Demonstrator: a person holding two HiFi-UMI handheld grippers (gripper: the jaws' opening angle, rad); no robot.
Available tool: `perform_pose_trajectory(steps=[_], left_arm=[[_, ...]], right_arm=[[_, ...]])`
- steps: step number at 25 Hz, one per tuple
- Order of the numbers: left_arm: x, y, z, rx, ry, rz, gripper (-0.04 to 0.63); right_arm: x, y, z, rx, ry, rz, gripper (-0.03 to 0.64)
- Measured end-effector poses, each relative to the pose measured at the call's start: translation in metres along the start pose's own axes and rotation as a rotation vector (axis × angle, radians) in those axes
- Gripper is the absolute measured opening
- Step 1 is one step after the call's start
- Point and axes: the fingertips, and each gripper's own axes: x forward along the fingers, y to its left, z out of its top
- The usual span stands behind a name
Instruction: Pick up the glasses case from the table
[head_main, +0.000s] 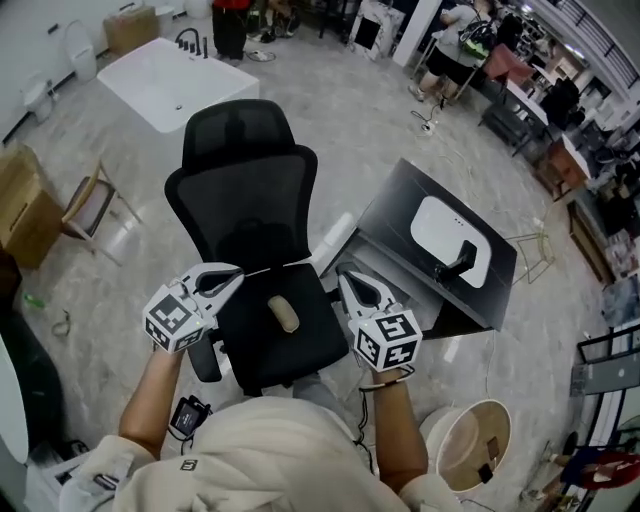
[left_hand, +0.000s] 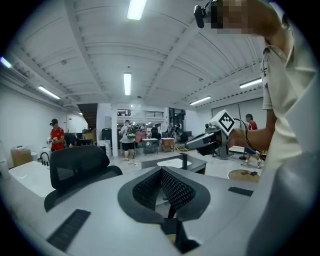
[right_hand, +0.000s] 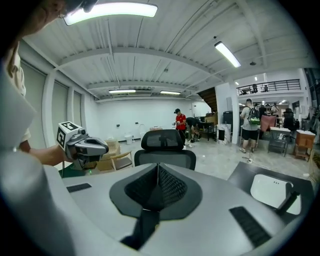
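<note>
A beige oblong case lies on the seat of a black office chair right below me. My left gripper hangs at the seat's left edge, jaws shut and empty. At the seat's right edge my right gripper is likewise shut on nothing. Neither touches the case. The left gripper view shows its own closed fingertips and the right gripper beyond. In the right gripper view its closed fingertips point at the chair back, with the left gripper at the left.
A dark grey table stands at the right, bearing a white oval object and a black fixture. A white tub, a wooden chair, a cardboard box and a round bin surround me. People stand far back.
</note>
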Motion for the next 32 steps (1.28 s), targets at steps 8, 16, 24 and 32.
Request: perform_pose_trajectory(steps=[8,16,24,32], left_arm=[[0.004,0.047,-0.015,-0.076,0.017,0.174,0.015],[-0.018,0.063,-0.041,-0.185,0.043,0.311,0.015],[-0.033,0.072,-0.083,-0.262,0.080,0.391,0.015],[-0.036,0.070,-0.114,-0.328,0.108,0.421,0.015]], right_arm=[[0.088,-0.019,0.008,-0.029,0.052,0.166,0.026],[0.146,-0.012,-0.003,-0.039,0.155,0.287,0.026],[0.198,-0.004,-0.048,-0.010,0.256,0.354,0.026],[0.233,0.001,-0.099,0.030,0.348,0.386,0.026]])
